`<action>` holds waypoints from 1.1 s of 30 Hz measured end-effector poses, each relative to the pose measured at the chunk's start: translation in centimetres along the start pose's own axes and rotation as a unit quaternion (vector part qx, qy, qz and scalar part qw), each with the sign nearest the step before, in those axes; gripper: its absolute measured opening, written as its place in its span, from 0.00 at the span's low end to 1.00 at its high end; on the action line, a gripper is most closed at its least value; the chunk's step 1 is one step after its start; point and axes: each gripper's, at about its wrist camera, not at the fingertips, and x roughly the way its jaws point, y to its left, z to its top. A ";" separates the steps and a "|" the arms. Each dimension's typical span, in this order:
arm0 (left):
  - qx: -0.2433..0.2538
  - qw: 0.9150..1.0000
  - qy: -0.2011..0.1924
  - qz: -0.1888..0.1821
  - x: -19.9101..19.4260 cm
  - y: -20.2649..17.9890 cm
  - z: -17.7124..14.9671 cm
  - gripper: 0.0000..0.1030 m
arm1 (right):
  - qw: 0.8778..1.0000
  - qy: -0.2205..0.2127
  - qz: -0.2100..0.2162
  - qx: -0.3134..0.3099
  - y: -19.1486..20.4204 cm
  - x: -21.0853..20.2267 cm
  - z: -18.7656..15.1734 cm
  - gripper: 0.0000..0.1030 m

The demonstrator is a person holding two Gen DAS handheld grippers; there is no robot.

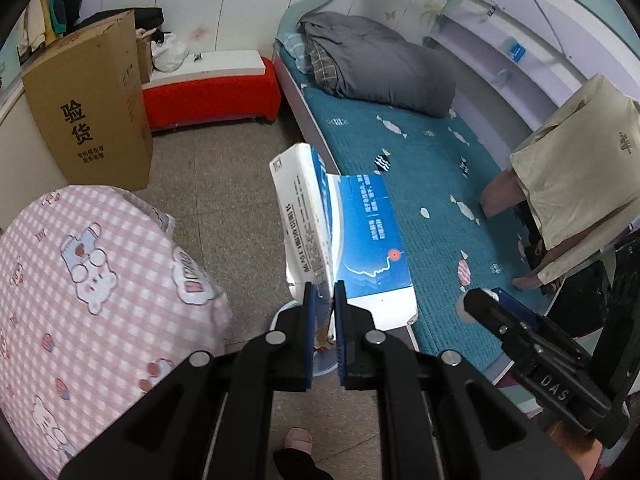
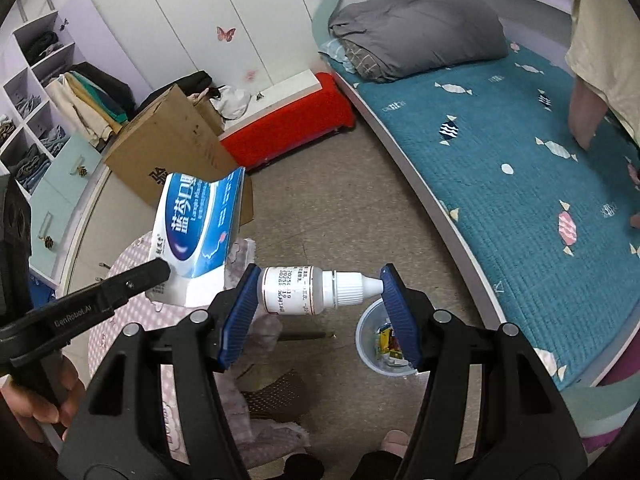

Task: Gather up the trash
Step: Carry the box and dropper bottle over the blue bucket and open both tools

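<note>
Right gripper (image 2: 320, 304) pinches small white dropper bottle (image 2: 316, 290) end to end, just above clear bin (image 2: 366, 344) on floor; left gripper (image 1: 321, 312) clamps flattened blue-white carton (image 1: 340, 236) by one thin edge, likelier to slip.

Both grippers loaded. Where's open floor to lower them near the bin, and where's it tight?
Free: bare floor between red bench, cardboard box and bed. Tight: around the clear bin, hemmed by the pink-clothed table and the bed edge.
</note>
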 end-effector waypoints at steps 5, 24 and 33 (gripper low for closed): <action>-0.008 1.000 0.012 0.015 1.5 -1.3 0.0 0.08 | 0.999 0.010 0.024 0.027 -3.2 2.1 1.0 0.81; 0.030 0.997 0.067 0.031 6.1 -6.5 -1.2 0.08 | 0.998 0.029 0.011 0.050 -7.8 1.4 0.1 0.81; 0.053 0.995 0.079 0.029 7.7 -8.7 -1.5 0.08 | 0.998 0.012 0.008 0.067 -9.3 -0.2 0.0 0.81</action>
